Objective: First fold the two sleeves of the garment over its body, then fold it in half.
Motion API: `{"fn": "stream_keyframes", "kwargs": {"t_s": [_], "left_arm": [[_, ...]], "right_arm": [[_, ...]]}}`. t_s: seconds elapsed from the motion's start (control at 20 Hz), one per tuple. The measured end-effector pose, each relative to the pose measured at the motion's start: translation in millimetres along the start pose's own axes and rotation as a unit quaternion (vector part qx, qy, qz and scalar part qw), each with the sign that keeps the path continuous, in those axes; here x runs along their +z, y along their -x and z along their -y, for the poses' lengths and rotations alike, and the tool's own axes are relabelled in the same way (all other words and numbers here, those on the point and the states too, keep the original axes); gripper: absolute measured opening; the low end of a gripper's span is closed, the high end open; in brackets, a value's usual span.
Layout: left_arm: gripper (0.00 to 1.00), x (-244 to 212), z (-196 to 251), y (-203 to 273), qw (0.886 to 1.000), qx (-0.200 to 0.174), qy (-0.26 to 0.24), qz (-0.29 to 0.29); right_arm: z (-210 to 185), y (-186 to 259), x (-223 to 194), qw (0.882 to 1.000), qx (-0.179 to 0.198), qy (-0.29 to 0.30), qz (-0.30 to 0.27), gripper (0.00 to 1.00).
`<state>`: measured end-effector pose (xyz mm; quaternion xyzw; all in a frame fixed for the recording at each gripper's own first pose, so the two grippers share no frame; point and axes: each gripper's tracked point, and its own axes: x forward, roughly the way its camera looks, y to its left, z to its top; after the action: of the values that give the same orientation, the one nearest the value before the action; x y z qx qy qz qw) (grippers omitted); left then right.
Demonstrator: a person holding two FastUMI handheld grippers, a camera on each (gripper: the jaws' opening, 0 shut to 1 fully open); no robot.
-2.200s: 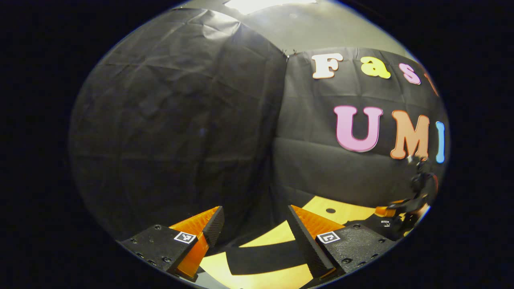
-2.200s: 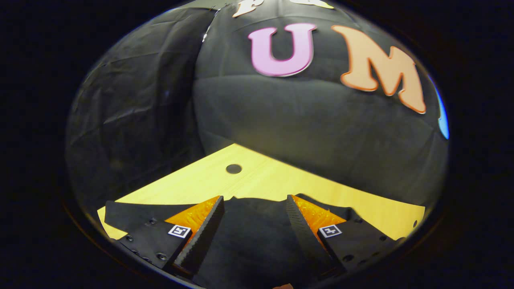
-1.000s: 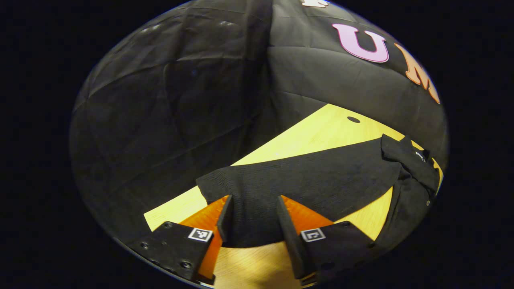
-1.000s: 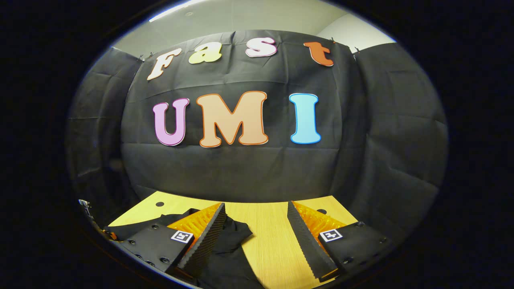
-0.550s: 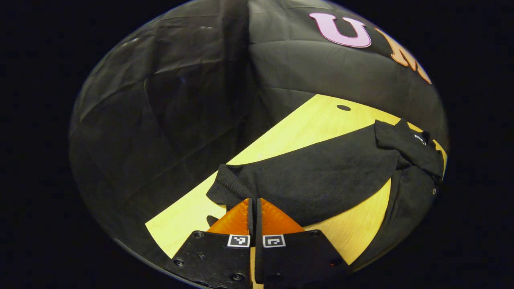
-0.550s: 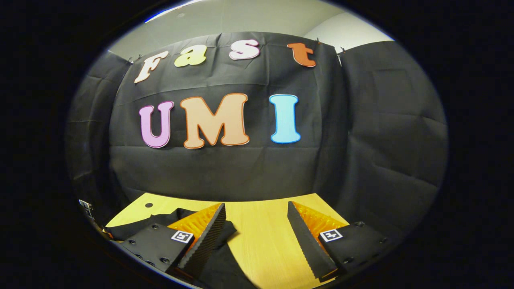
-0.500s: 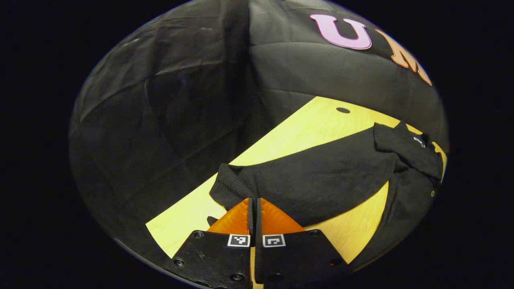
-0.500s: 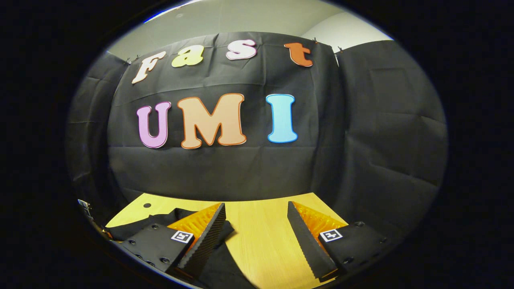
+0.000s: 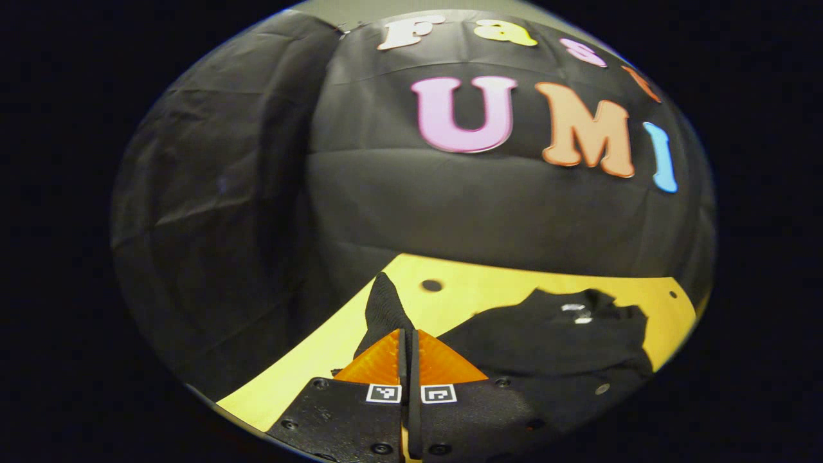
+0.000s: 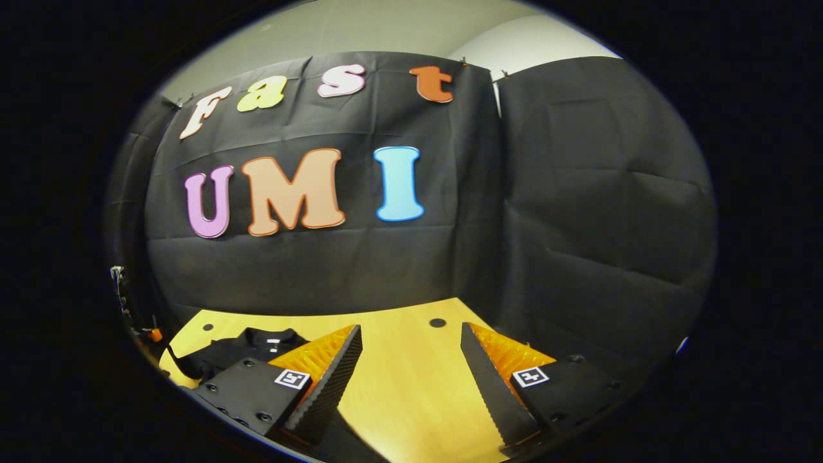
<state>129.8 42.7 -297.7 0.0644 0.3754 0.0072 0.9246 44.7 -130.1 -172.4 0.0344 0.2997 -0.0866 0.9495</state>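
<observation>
A black long-sleeved garment [image 9: 546, 341] lies on the light wooden table [image 9: 308, 366], its collar with a small label toward the back wall. In the left gripper view my left gripper [image 9: 407, 337] is shut on one sleeve, and the ribbed cuff [image 9: 384, 308] stands up just past the fingertips, lifted off the table to the left of the garment's body. In the right gripper view my right gripper [image 10: 411, 360] is open over bare table with nothing between its fingers. There the garment [image 10: 238, 350] lies to the left, partly behind the left finger [image 10: 334, 373].
Black cloth walls close the table's far and side edges. Small round holes [image 9: 431, 285] [image 10: 438, 322] sit in the tabletop near the back. Bare wood [image 10: 411, 392] stretches to the right of the garment.
My left gripper came down around the sleeve, shut on it, then raised it and swung toward the garment's body. My right gripper stayed open and turned away to the right.
</observation>
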Motion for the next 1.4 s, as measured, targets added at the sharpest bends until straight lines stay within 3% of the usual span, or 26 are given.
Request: {"fn": "stream_keyframes", "kwargs": {"t_s": [0.2, 0.35, 0.5, 0.7, 0.75, 0.95, 1.0, 1.15, 1.3, 1.4], "left_arm": [[0.0, 22, 135, -33, 0.994, -0.105, -0.03, 0.017], [0.0, 9, 221, -41, 0.984, -0.166, -0.063, 0.007], [0.0, -19, 284, -37, 0.974, -0.207, -0.095, -0.022], [0.0, -60, 332, -28, 0.963, -0.242, -0.1, -0.067], [0.2, -66, 346, -23, 0.959, -0.26, -0.092, -0.069], [1.0, -59, 360, -8, 0.958, -0.259, -0.115, -0.037], [0.94, -56, 361, -2, 0.958, -0.261, -0.115, -0.028], [0.94, -42, 349, 20, 0.962, -0.26, -0.08, -0.003], [0.95, -25, 294, 45, 0.975, -0.219, -0.047, 0.017], [0.94, -24, 238, 66, 0.983, -0.18, -0.032, 0.018]], "right_arm": [[72, 21, -11, 0.998, -0.062, -0.025, -0.005, 0.98], [127, 45, -21, 0.993, -0.116, -0.037, -0.013, 0.98], [170, 73, -28, 0.985, -0.164, -0.051, -0.016, 0.98], [200, 102, -35, 0.977, -0.204, -0.055, -0.021, 0.98], [204, 106, -39, 0.976, -0.207, -0.056, -0.021, 0.98], [205, 99, -47, 0.978, -0.199, -0.053, -0.025, 0.98], [202, 95, -47, 0.98, -0.193, -0.05, -0.026, 0.98], [189, 78, -52, 0.985, -0.166, -0.034, -0.033, 0.98], [160, 59, -60, 0.992, -0.117, -0.013, -0.037, 0.98], [130, 50, -80, 0.996, -0.063, 0.012, -0.056, 0.98]]}}
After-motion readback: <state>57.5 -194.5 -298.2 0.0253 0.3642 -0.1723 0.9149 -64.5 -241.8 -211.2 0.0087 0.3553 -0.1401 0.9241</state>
